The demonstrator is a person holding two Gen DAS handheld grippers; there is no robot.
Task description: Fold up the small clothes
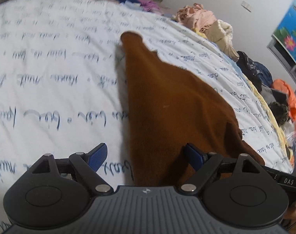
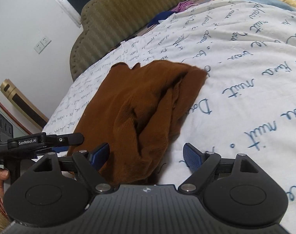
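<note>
- My left gripper (image 1: 146,157): fingers apart, clamped on nothing; brown garment (image 1: 167,105) runs from between them toward 12 o'clock, likely laid out for a fold.
- My right gripper (image 2: 147,156): fingers apart, garment's bunched near end between them, unpinched.
- Surface: script-printed bedsheet (image 1: 50,68); clothes pile (image 1: 206,25) at 1 o'clock, headboard (image 2: 128,19) behind.

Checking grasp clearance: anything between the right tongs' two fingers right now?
Yes: in the right wrist view the near end of the brown garment lies between the open right tongs, bunched toward one finger, bare printed bedsheet beside the other.
</note>
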